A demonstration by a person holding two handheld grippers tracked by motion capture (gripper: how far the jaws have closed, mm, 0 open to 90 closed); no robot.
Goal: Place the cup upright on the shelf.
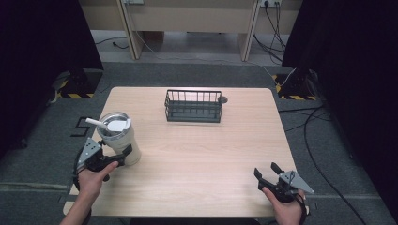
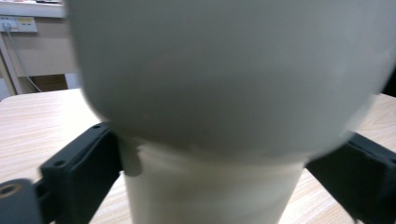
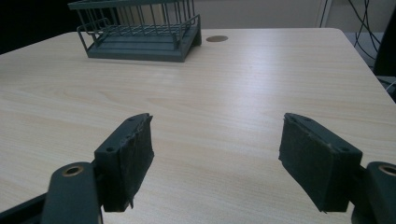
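Now we hold the tumbler (image 1: pixel 119 137) upright at the table's (image 1: pixel 197 154) near left edge, our left gripper (image 1: pixel 112 157) clamped around its lower body, a straw (image 1: pixel 96 122) jutting from the lid. Our right gripper (image 1: pixel 267 174) rests near the right corner, jaws apart on nothing. Farther back stands a wire basket (image 1: pixel 193 106).

The left gripper (image 1: pixel 114 155) sits at the table's near-left edge, its jaws clamped on something between them. The right gripper (image 1: pixel 266 170) rests at the near-right corner, jaws spread wide with nothing between.
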